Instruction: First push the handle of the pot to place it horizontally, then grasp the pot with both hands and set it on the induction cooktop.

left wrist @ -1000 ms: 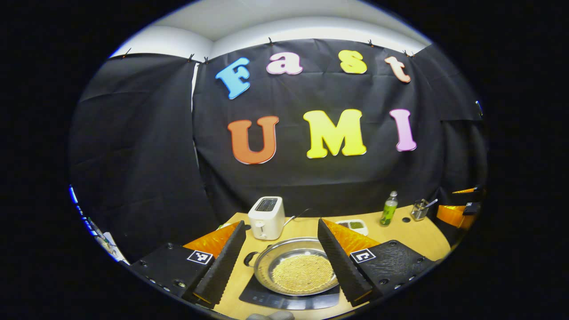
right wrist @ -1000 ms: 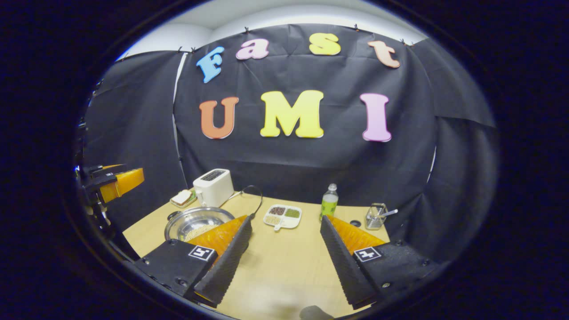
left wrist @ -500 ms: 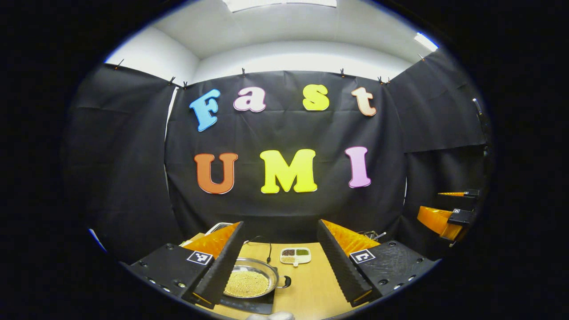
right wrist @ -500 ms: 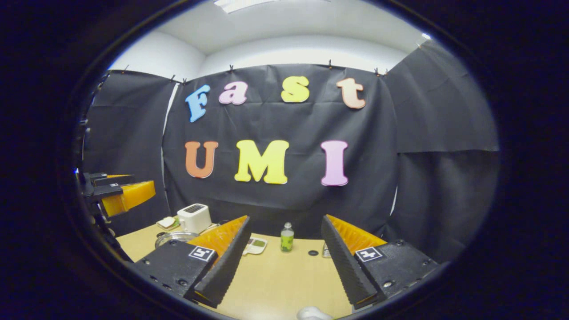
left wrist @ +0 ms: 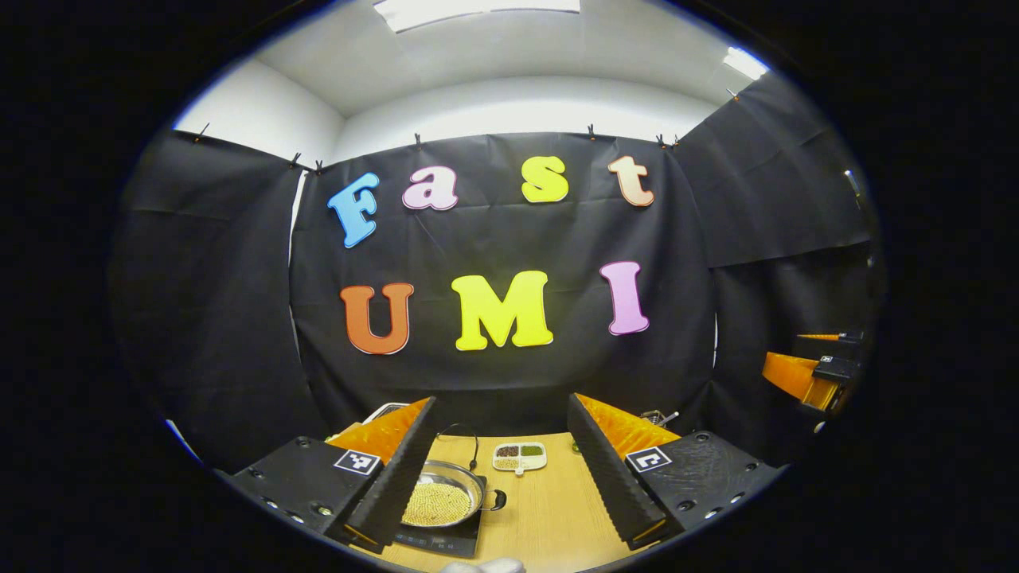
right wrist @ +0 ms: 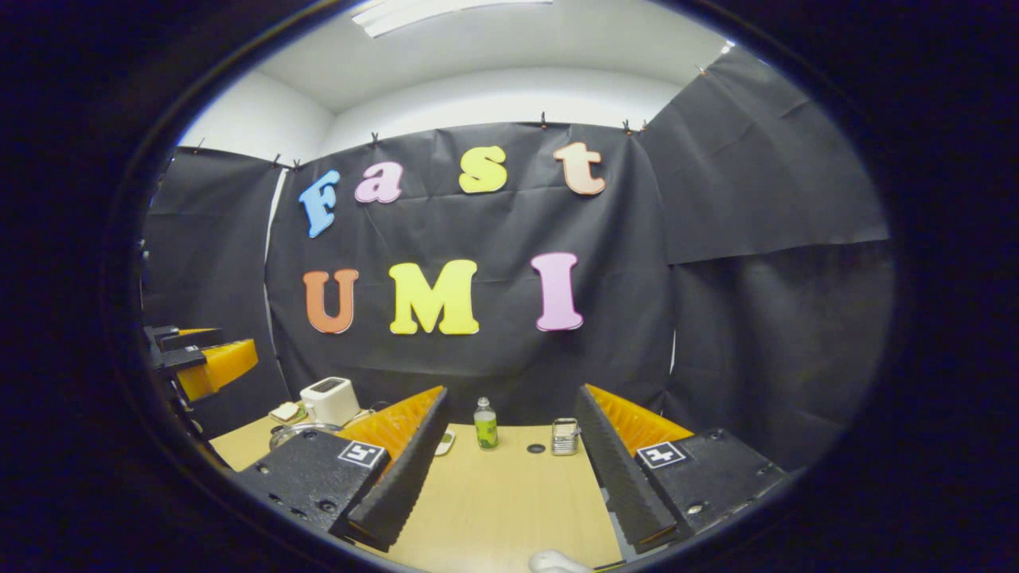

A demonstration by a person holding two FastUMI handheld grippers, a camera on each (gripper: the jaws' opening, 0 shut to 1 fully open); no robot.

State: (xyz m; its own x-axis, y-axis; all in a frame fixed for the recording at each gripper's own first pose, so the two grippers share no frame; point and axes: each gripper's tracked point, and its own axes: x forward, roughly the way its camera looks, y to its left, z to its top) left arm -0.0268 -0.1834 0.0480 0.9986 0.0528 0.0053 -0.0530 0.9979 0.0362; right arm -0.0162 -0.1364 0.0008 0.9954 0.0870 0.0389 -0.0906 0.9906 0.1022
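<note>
On the cooktop: pot, ahead-left of left gripper, the nearer one.
Handle: points right.
Jaws: both spread, empty.

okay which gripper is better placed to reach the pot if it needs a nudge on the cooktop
Left, probably. In its own view the left gripper is open and faces the pot sitting on the induction cooktop. The right gripper, also open, faces bare table, the pot off to its left.

No readable text, labels or numbers anywhere.
</note>
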